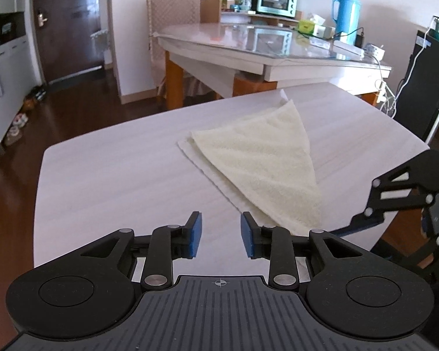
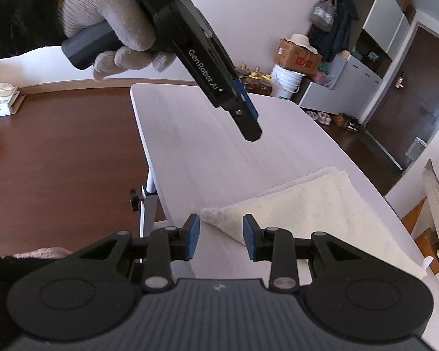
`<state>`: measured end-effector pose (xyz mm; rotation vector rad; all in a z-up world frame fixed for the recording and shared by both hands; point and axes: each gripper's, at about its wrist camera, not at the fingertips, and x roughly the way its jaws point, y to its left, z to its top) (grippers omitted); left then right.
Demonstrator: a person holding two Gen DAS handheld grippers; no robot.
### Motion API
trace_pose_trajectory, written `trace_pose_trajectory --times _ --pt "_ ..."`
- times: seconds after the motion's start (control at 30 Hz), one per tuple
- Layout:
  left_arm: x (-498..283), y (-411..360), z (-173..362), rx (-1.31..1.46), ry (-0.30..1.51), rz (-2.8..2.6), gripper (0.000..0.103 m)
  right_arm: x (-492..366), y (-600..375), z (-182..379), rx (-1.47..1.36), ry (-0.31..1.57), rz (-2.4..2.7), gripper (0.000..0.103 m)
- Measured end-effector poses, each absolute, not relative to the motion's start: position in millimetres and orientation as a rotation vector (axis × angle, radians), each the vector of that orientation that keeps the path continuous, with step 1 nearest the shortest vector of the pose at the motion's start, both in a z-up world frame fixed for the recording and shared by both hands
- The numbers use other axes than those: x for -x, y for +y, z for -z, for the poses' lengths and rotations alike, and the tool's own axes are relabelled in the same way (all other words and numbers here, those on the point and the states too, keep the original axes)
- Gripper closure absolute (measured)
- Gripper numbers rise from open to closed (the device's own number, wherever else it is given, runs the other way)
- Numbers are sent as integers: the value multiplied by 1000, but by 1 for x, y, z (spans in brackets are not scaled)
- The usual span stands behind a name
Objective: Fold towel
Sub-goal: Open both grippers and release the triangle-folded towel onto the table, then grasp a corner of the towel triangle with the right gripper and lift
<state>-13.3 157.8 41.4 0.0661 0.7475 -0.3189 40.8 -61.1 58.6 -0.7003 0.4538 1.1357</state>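
We are holding both grippers released over the tabletop (image 1: 117, 175). Bare surface is lying ahead-left of the left gripper (image 1: 221, 238); the towel (image 1: 263, 158) is lying ahead-right, its corner just beyond the right gripper (image 2: 221, 238).

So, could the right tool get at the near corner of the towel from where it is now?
Probably yes. The right tool is open and empty, and the towel corner lies on the table just ahead of its pads. The left tool hangs further off, out of the way.
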Motion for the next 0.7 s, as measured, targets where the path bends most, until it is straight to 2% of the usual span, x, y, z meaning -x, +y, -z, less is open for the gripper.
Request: trace_pose_trajectory --times 0.1,0.27,0.3,0.37,0.43,0.7 --pt "12 160 -41 -68 742 320 70 -42 -50 -56 692 467 -1092 65" --pt "9 164 -38 -57 737 323 70 -40 -48 -46 669 472 -1052 70" --pt "8 165 -38 -57 736 326 70 -38 -48 -46 671 466 -1050 72" --pt "6 165 -37 -62 735 332 69 -34 -50 -44 683 453 -1047 83" --pt "4 166 -37 -72 733 344 68 -35 -49 -44 690 455 -1056 87" --pt "-30 165 -35 -181 730 407 64 -26 -76 -81 565 578 -1243 88"
